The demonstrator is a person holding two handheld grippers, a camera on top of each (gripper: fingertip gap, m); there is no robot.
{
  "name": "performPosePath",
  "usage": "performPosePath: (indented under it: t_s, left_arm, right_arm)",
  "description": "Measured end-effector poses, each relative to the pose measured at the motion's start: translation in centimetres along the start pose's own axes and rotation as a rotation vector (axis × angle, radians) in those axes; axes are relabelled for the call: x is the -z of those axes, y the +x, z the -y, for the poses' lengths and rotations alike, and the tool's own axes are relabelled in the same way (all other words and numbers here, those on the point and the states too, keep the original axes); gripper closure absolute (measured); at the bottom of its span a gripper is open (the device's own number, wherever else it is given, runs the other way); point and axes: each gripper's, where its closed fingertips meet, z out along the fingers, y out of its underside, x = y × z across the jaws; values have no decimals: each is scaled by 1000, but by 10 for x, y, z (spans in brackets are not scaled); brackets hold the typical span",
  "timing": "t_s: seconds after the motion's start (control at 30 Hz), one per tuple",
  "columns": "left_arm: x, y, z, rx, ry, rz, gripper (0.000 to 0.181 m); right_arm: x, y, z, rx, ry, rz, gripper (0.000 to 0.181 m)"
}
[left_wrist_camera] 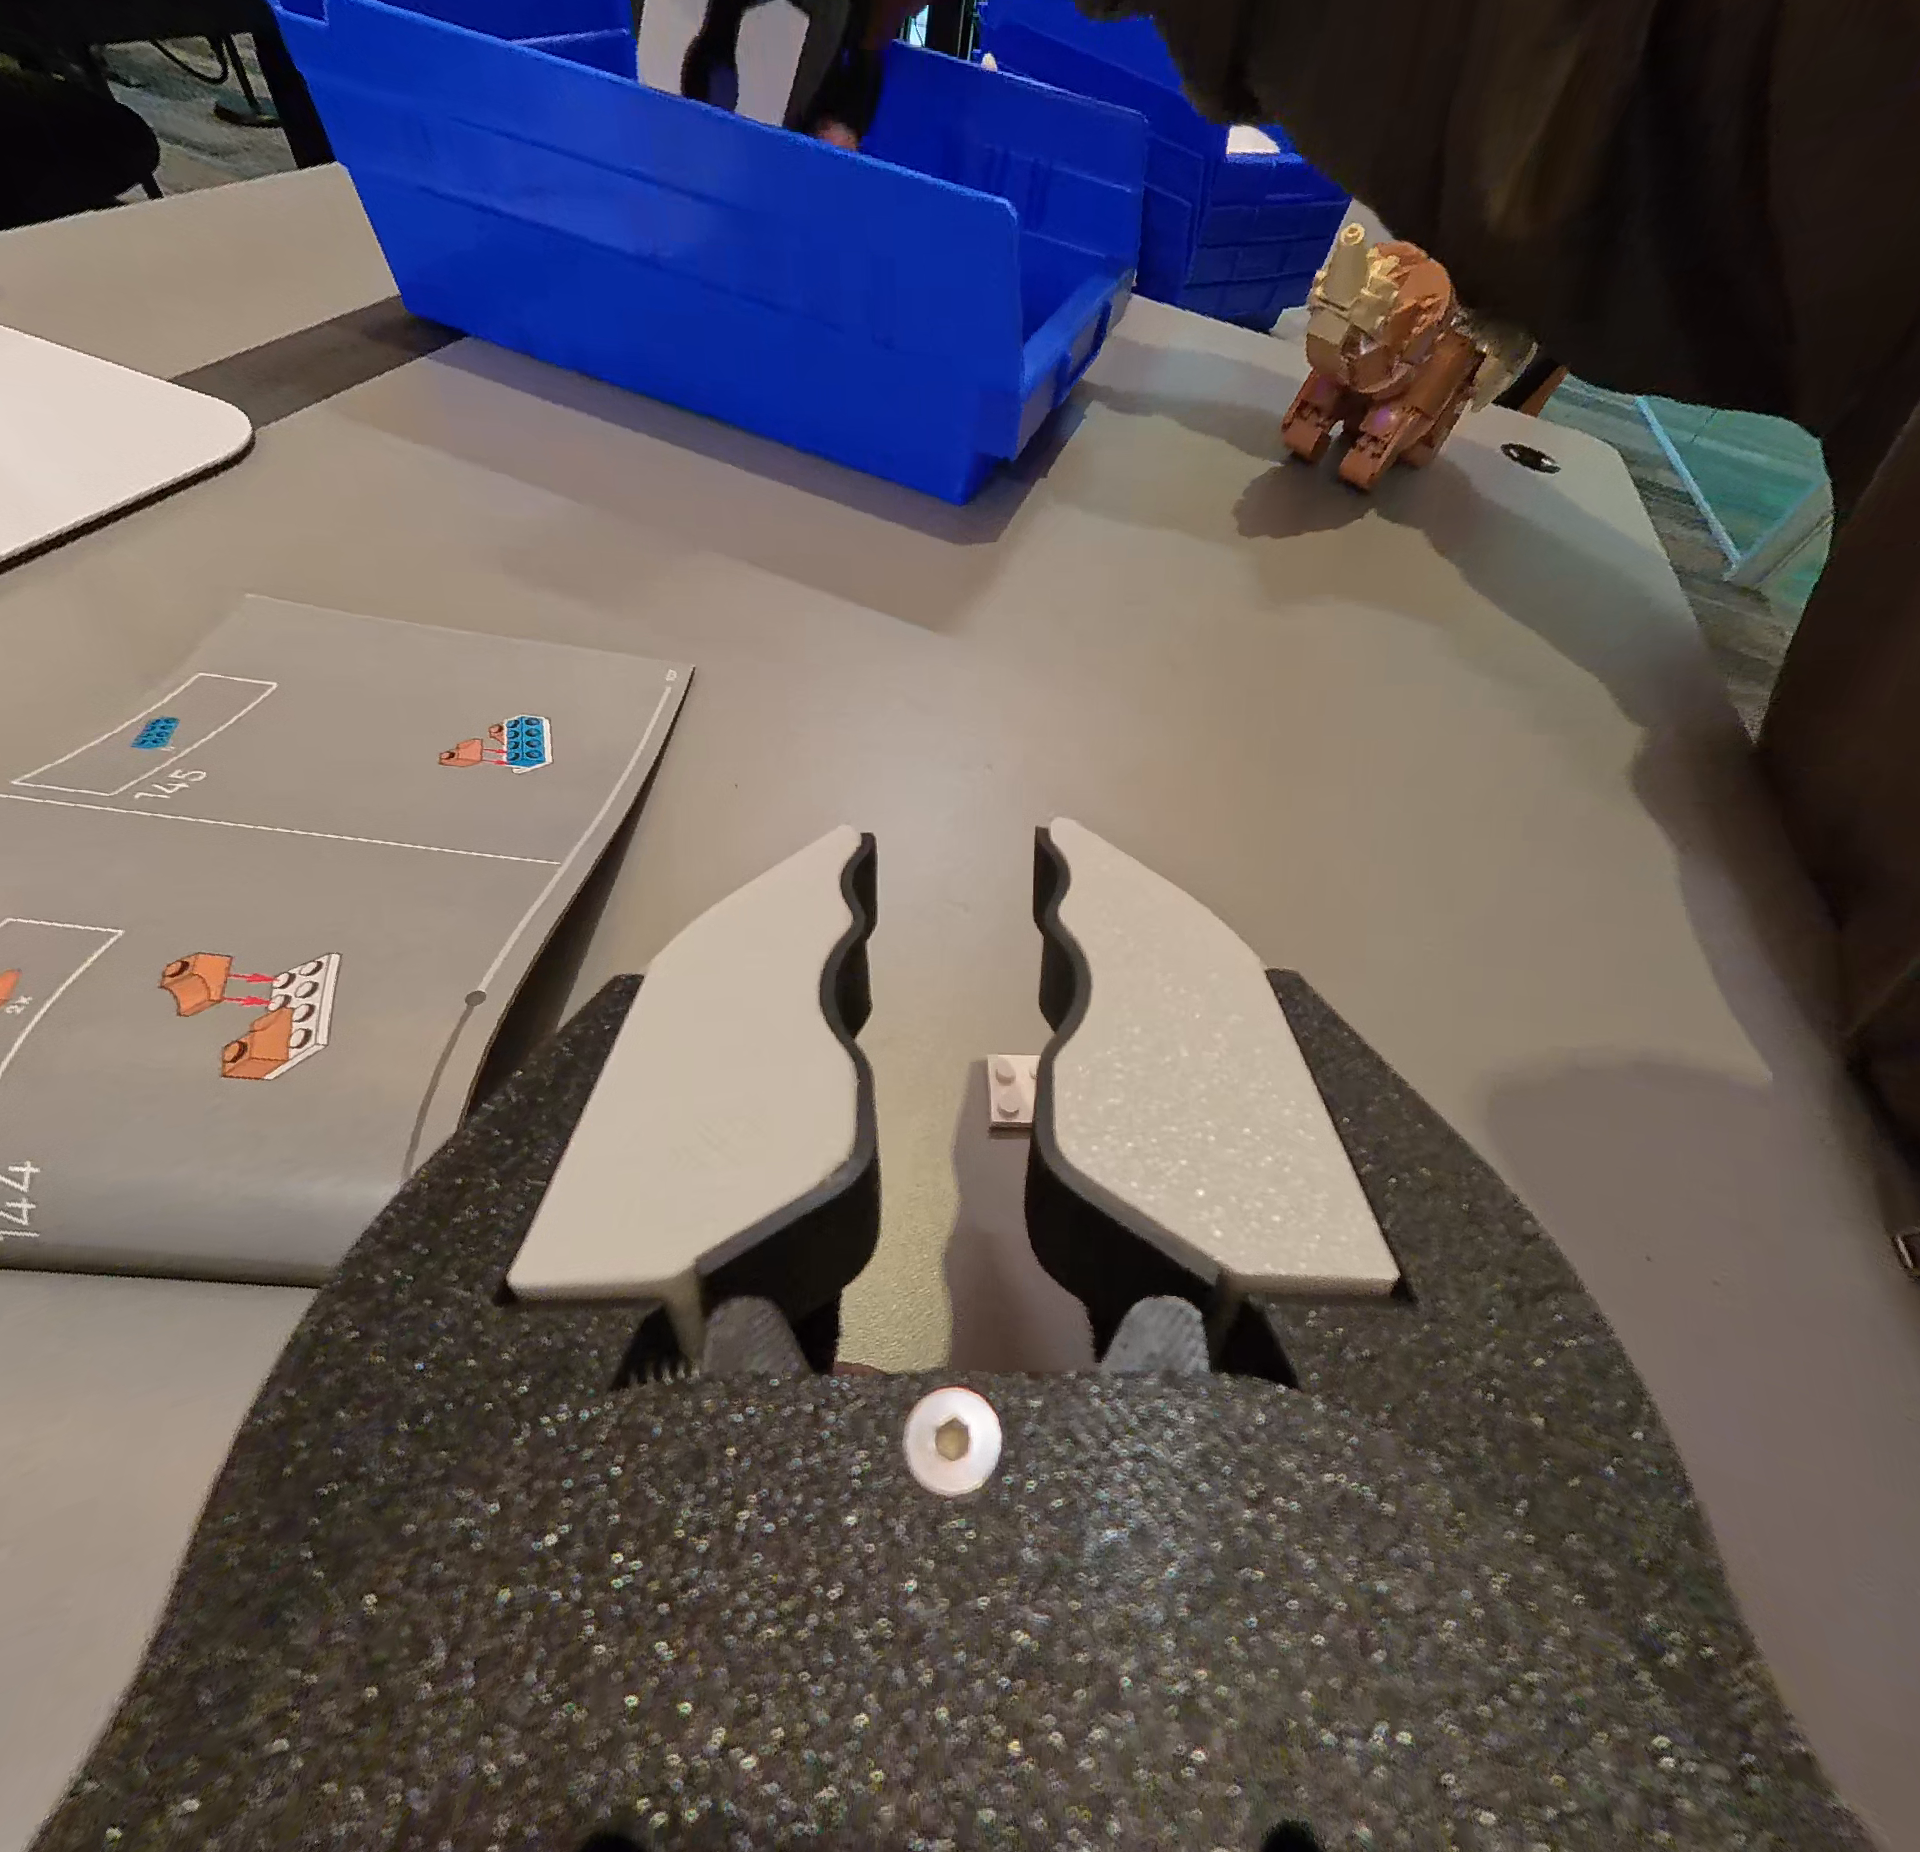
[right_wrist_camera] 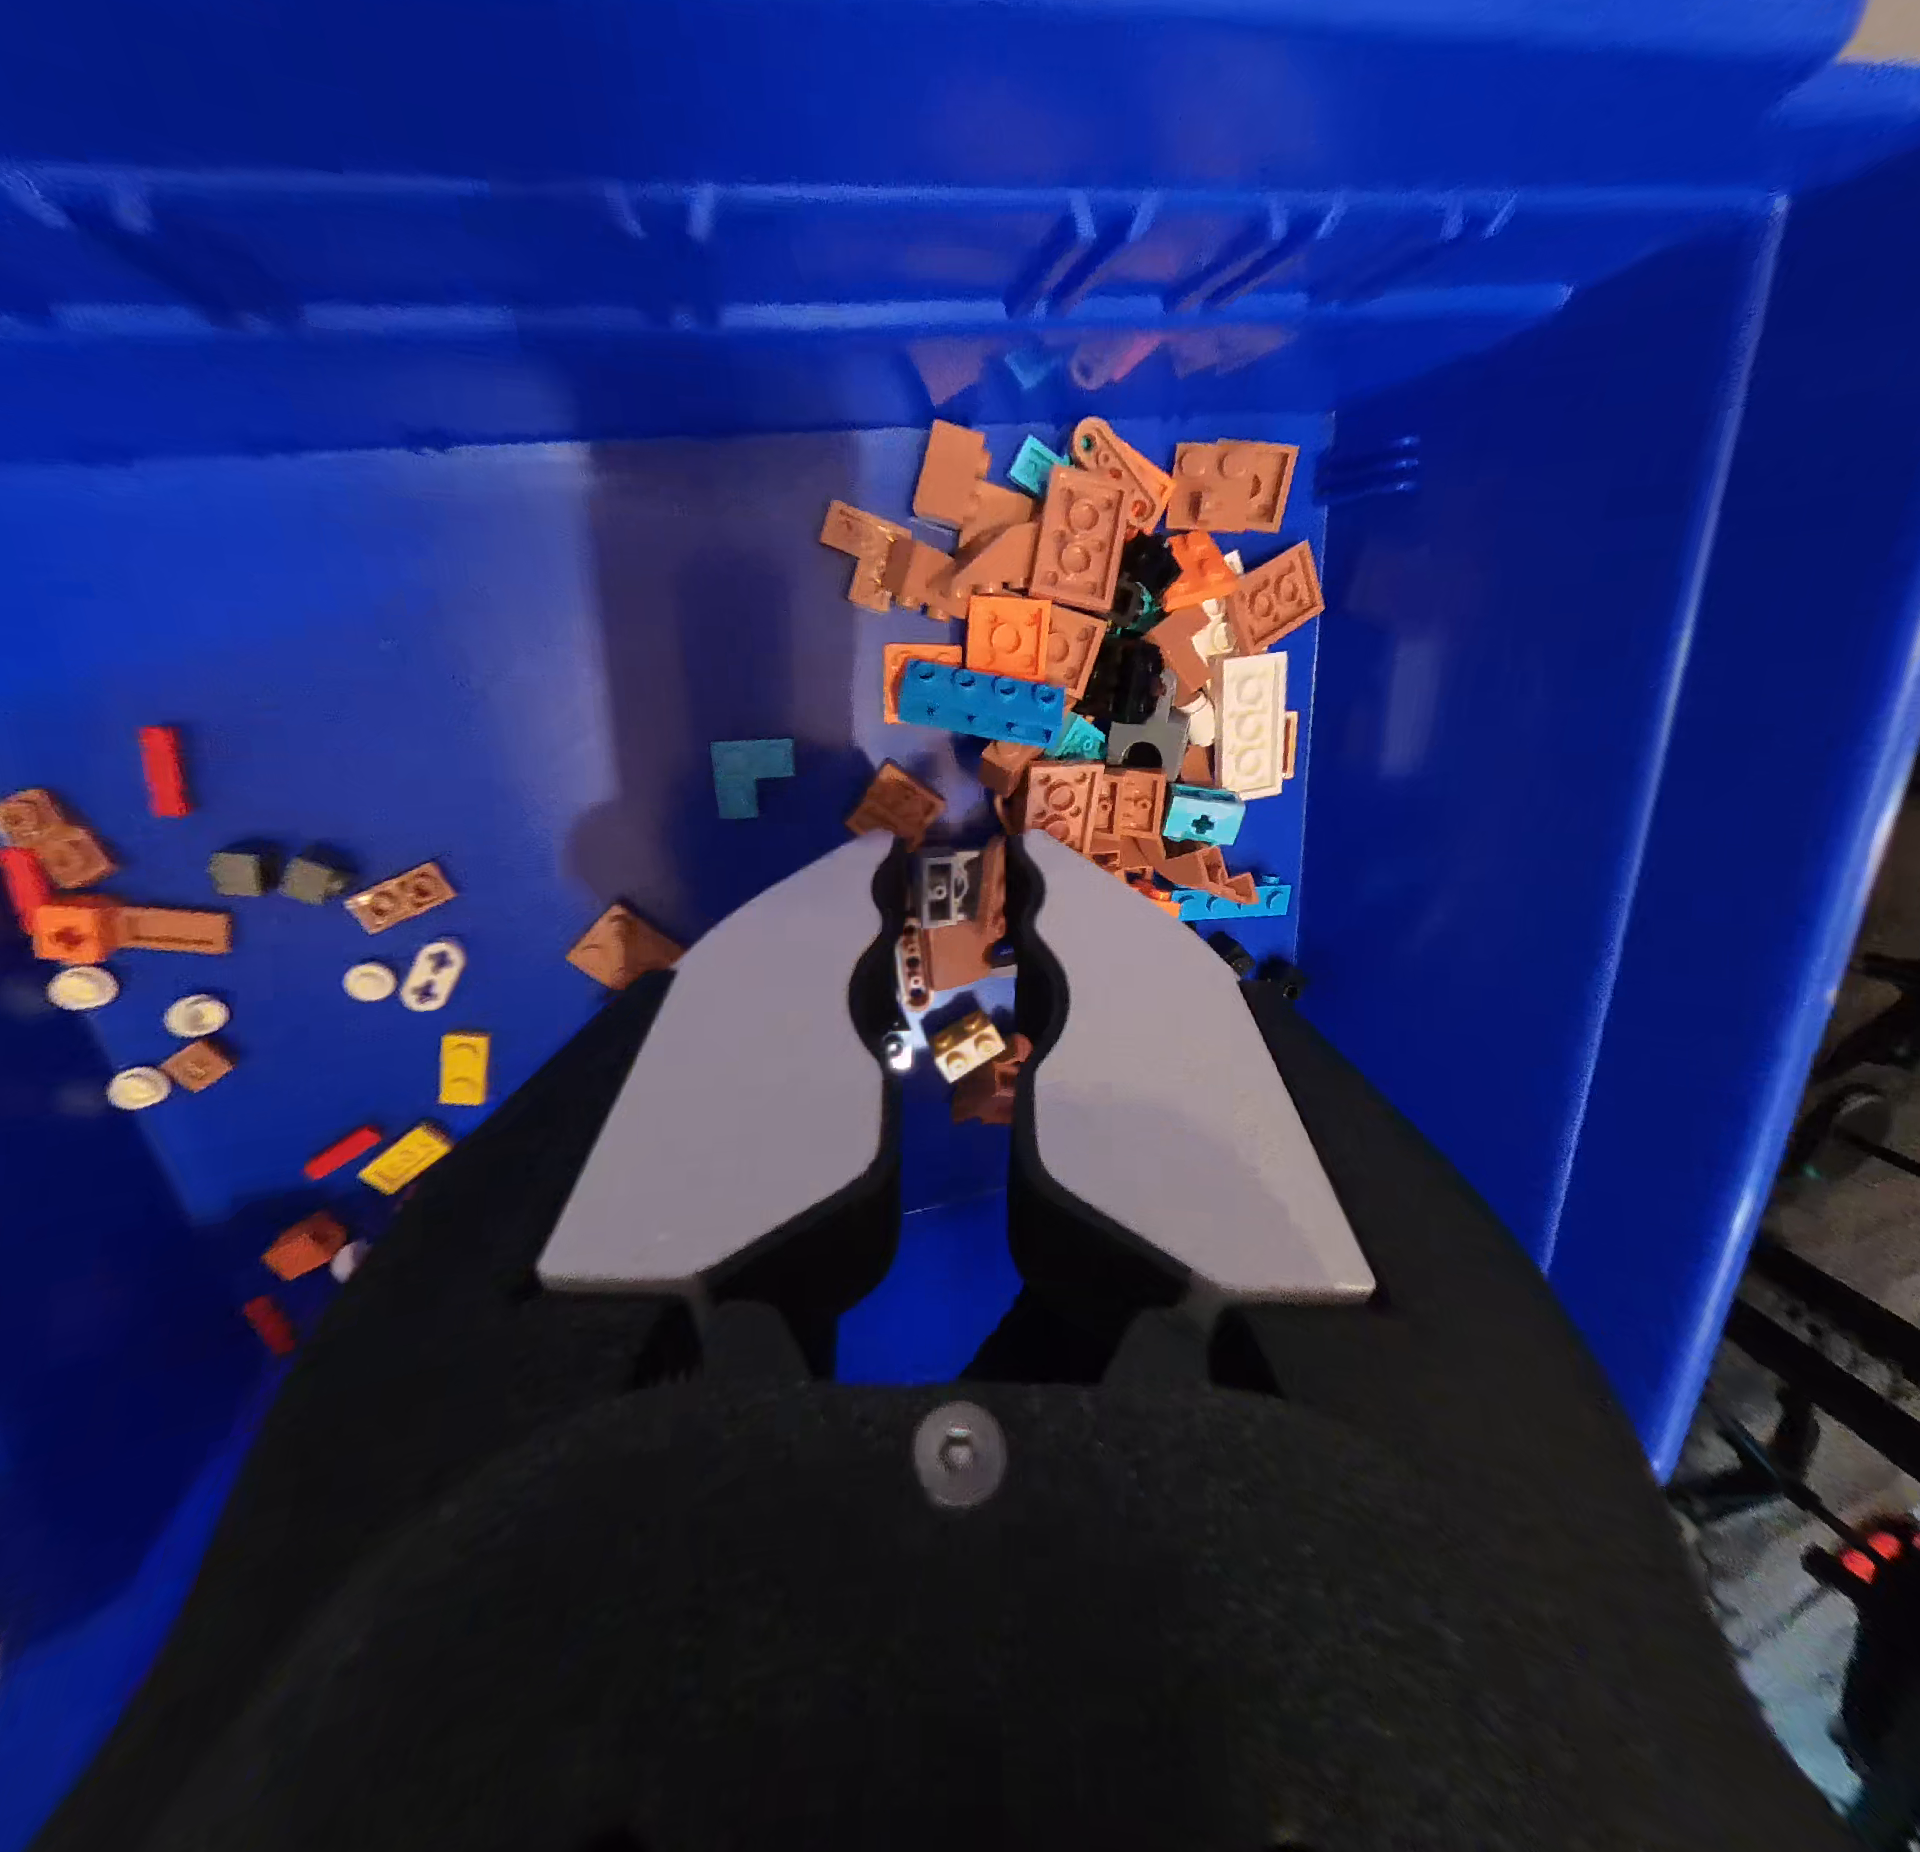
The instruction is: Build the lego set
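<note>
In the left wrist view my left gripper (left_wrist_camera: 954, 846) is open and low over the grey table (left_wrist_camera: 1195, 711). A small pale grey plate (left_wrist_camera: 1010, 1090) lies flat on the table between the fingers, close against the right finger (left_wrist_camera: 1164, 1054). An instruction booklet (left_wrist_camera: 312, 919) lies open to the left. A built brown lego animal (left_wrist_camera: 1382, 368) stands at the far right. In the right wrist view my right gripper (right_wrist_camera: 956, 857) is open inside a blue bin (right_wrist_camera: 1507, 763), its tips at the near edge of a pile of brown, orange, blue and white pieces (right_wrist_camera: 1101, 639). A grey brick (right_wrist_camera: 948, 890) and a brown piece (right_wrist_camera: 961, 955) lie between the fingers.
Loose red, yellow, white and brown pieces (right_wrist_camera: 208, 971) are scattered on the bin floor to the left. The blue bin (left_wrist_camera: 707, 264) stands at the back of the table, a second blue bin (left_wrist_camera: 1226, 213) behind it. A person's dark sleeve (left_wrist_camera: 1610, 140) fills the upper right. A white pad (left_wrist_camera: 94, 441) lies at the left edge. Some 40 cm of space lies between my two pairs of fingers.
</note>
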Motion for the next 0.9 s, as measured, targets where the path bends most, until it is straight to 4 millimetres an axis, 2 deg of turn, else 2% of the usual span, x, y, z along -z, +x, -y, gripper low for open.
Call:
performPosePath:
  t_s: [0.3, 0.63, 0.77, 0.9]
  left_arm:
    - [-1, 2, -2, -17, -13, 1, 153]
    - [-1, 2, -3, -29, -25, 4, 153]
    - [-1, 2, -4, -28, -26, 4, 153]
    - [-1, 2, -4, -34, -30, 7, 153]
  right_arm:
    - [-23, 6, -1, -15, -70, -56, 166]
    - [-32, 9, 1, 1, -102, -65, 169]
    - [-25, 11, 0, 5, -104, -74, 171]
    - [-3, 3, 2, -18, -47, -44, 171]
